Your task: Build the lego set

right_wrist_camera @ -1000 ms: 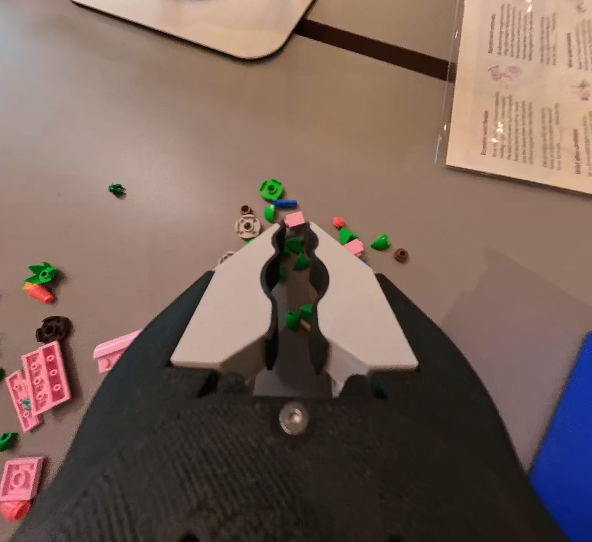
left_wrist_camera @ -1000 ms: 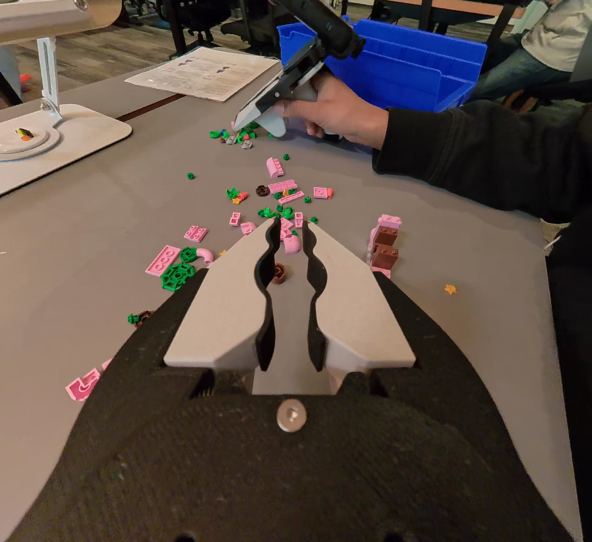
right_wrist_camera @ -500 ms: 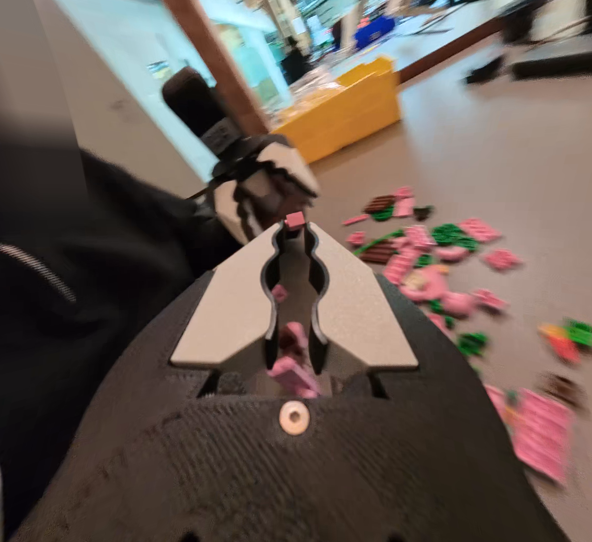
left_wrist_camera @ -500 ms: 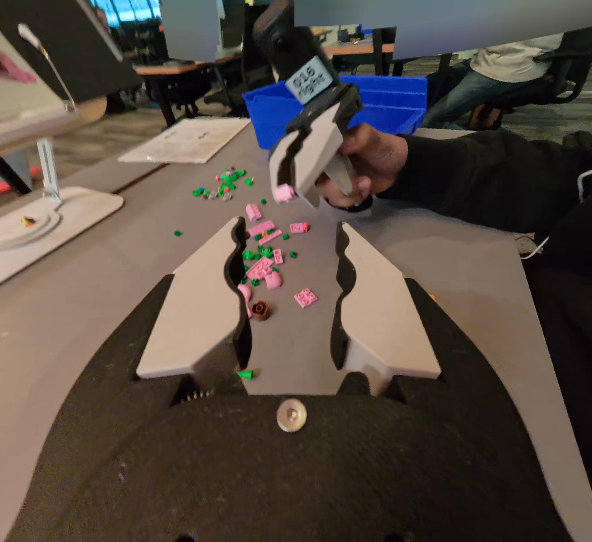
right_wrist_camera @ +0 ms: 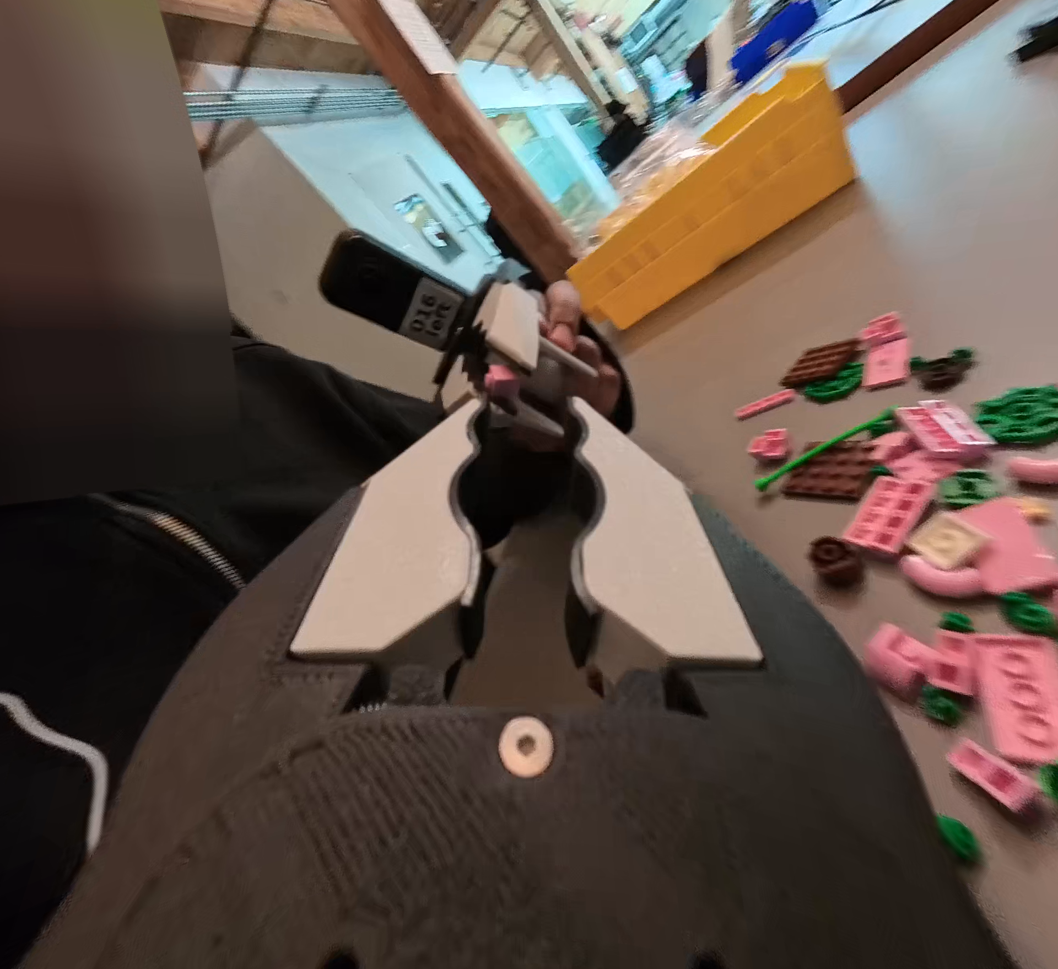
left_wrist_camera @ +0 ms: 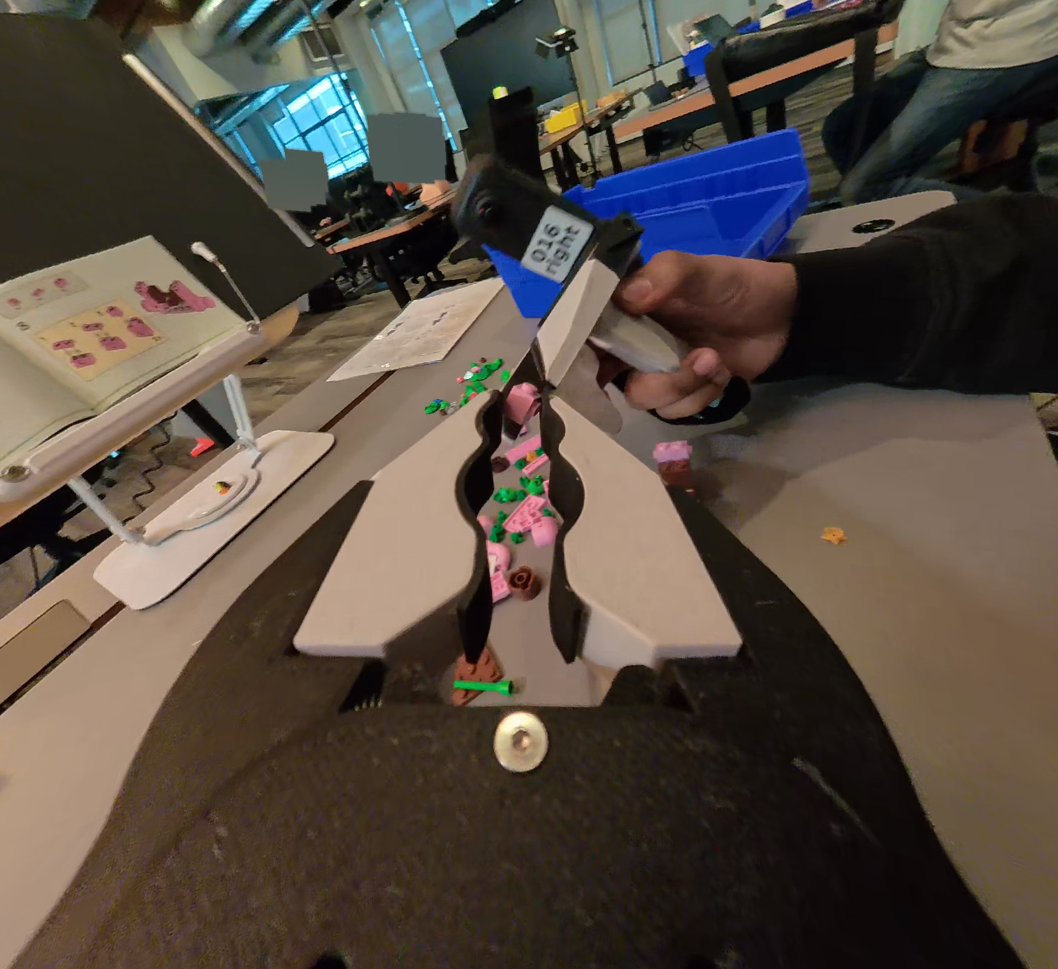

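Small pink plastic Lego brick (left_wrist_camera: 521, 404) is up off the grey table (left_wrist_camera: 859, 483). In the left wrist view, my left gripper (left_wrist_camera: 522, 397) has it pinched right at the fingertips, jaws narrow. The brick is too blocky for me to call a long axis. The right gripper (left_wrist_camera: 564, 397) comes in from the upper right, tips touching or just beside it. The blue plastic bin (left_wrist_camera: 687, 208) sits behind; I can't see its contents. There is bare table on the right, with one tiny orange piece (left_wrist_camera: 833, 535).

In the right wrist view, the brick (right_wrist_camera: 501, 381) sits just beyond my right gripper (right_wrist_camera: 528, 412), whose jaws are parted wider than the brick. The left gripper (right_wrist_camera: 486, 369) faces me. The yellow plastic bin (right_wrist_camera: 715, 208) is blurred, contents unclear. Loose pink, green and brown pieces (right_wrist_camera: 944, 483) crowd the right.
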